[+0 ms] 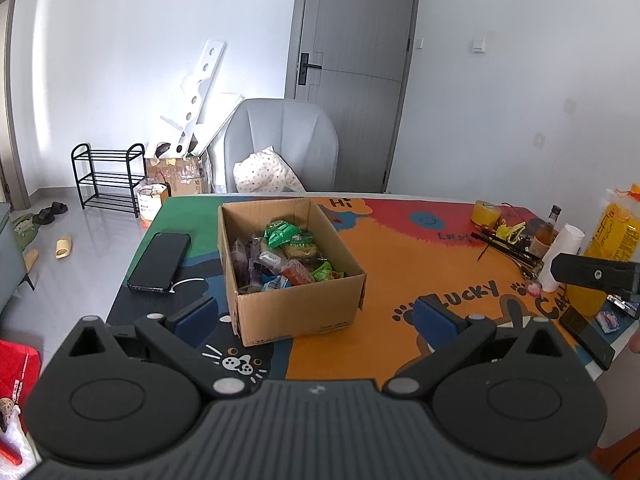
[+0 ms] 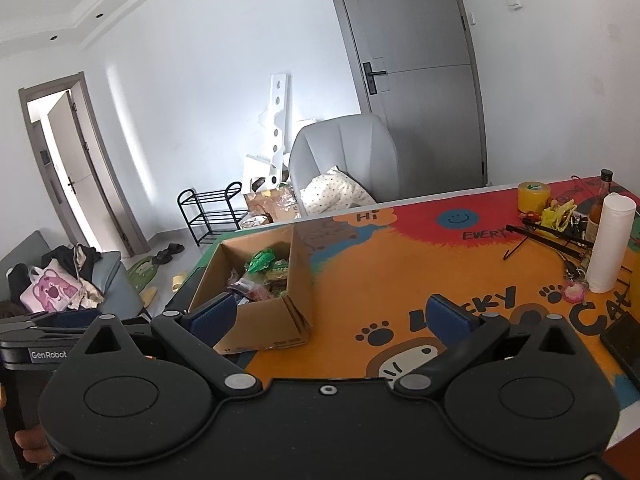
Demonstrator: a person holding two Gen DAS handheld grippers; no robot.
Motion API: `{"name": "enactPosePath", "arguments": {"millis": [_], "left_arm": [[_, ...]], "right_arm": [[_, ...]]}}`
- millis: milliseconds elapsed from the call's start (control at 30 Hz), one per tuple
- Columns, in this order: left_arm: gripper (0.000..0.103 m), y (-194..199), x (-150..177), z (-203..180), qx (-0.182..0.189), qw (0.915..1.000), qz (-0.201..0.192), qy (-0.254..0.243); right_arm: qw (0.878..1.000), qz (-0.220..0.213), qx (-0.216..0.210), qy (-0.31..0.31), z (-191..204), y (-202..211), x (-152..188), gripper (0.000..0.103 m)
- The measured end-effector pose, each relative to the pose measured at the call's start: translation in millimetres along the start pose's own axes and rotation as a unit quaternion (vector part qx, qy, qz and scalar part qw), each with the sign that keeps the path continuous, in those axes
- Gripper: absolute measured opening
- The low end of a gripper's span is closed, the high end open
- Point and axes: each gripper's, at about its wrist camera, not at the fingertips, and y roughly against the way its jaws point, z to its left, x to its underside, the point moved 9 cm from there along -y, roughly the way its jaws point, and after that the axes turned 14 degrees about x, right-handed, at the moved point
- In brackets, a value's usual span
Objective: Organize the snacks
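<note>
An open cardboard box (image 1: 296,312) stands on the colourful table mat and holds several wrapped snacks (image 1: 290,256) in green, red and clear wrappers. It also shows in the right wrist view (image 2: 264,326) with the snacks (image 2: 262,270) inside. My left gripper (image 1: 316,316) is open and empty, hovering just in front of the box. My right gripper (image 2: 336,316) is open and empty, above the mat to the right of the box. Part of the right gripper shows at the left wrist view's right edge.
A black phone (image 1: 160,262) lies left of the box. At the table's right are a yellow tape roll (image 2: 534,196), a white paper roll (image 2: 610,244), a bottle (image 2: 600,204), a yellow juice bag (image 1: 608,248) and black sticks (image 2: 548,234). A grey chair (image 1: 280,144) stands behind the table.
</note>
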Motion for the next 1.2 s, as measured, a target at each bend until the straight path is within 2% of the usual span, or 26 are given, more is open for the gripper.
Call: {"name": "enactPosePath", "arguments": {"millis": [1200], "left_arm": [[0.103,-3.8,1.2,-4.7,0.004,1.0000,0.004,-0.002]], "right_arm": [[1.000,0.002,0.002,0.006,2.3,1.3,0.1,0.103]]}}
